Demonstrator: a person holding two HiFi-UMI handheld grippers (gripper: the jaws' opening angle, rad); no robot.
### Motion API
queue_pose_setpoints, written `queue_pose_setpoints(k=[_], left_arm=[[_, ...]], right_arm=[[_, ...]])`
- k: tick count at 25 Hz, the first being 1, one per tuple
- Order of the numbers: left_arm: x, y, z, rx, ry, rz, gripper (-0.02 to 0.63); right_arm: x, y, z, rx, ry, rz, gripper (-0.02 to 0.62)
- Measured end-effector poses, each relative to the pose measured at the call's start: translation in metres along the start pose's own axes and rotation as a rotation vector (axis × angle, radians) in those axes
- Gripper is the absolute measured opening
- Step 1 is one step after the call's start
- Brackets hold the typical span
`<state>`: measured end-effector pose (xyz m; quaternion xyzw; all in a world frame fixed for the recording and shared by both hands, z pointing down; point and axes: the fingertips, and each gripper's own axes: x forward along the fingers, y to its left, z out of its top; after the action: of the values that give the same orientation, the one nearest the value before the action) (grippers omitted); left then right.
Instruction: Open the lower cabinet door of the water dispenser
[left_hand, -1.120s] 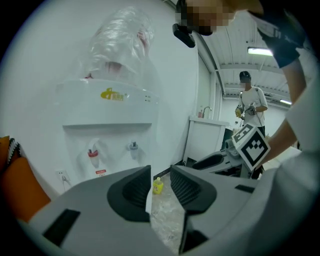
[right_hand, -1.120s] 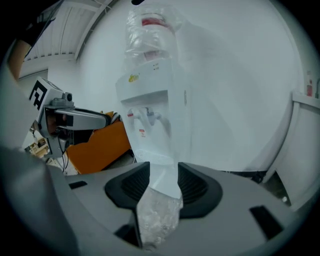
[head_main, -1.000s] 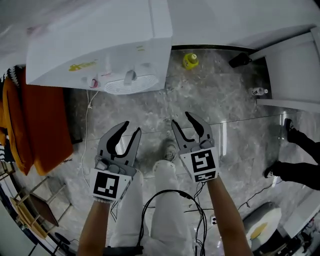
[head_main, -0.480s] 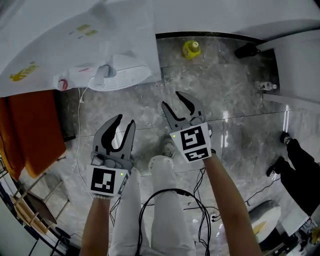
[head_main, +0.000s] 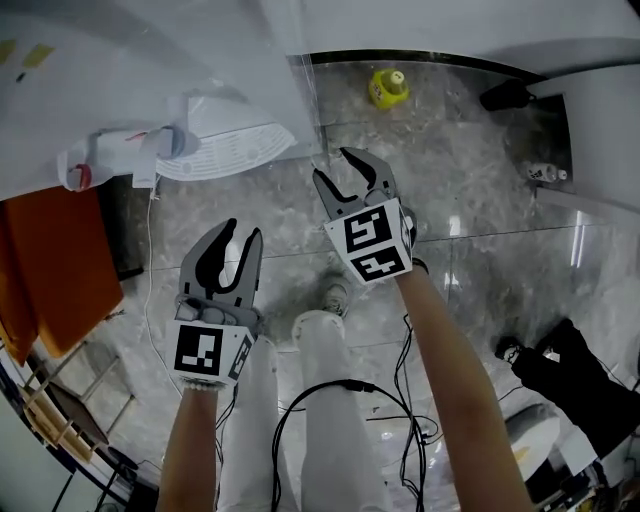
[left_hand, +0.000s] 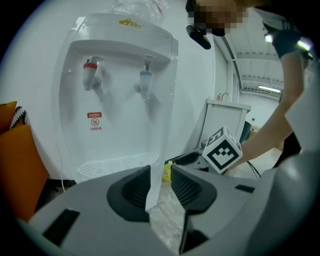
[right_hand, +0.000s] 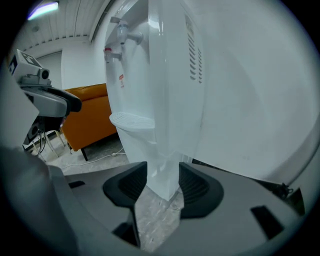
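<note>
The white water dispenser (head_main: 180, 60) stands at the upper left, its drip tray (head_main: 225, 150) sticking out over the floor. My right gripper (head_main: 333, 165) is open right beside the dispenser's front right corner. Its jaws have just been opening, and nothing is between them. In the right gripper view the dispenser's lower corner (right_hand: 162, 170) shows through the gap, beyond the pads. My left gripper (head_main: 240, 232) hangs lower, below the tray, its jaws apart and empty. The left gripper view faces the dispenser's front (left_hand: 120, 100). The gripper body hides the lower cabinet door there.
A small yellow bottle (head_main: 388, 88) stands on the marble floor right of the dispenser. An orange sofa (head_main: 50, 270) is at the left, a white unit (head_main: 600, 130) at the right. A thin cord (head_main: 150, 260) and black cables (head_main: 340, 400) lie on the floor. Another person's dark-clad legs (head_main: 560, 370) are at lower right.
Both grippers have sunk toward the floor. The right one has also moved in to the dispenser's front right corner, and its jaws stand wider. The left jaws look unchanged.
</note>
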<state>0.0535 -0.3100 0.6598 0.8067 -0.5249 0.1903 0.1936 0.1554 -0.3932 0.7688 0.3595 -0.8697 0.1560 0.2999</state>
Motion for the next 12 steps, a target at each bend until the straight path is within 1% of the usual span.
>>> queue_pose_setpoints(k=[3, 12], left_arm=[[0.007, -0.002, -0.003, -0.012, -0.001, 0.004, 0.124], [0.014, -0.003, -0.007, -0.012, 0.003, 0.008, 0.124]], right_arm=[[0.017, -0.005, 0.001, -0.020, 0.005, 0.007, 0.201], [0.055, -0.010, 0.005, -0.018, 0.018, 0.036, 0.207]])
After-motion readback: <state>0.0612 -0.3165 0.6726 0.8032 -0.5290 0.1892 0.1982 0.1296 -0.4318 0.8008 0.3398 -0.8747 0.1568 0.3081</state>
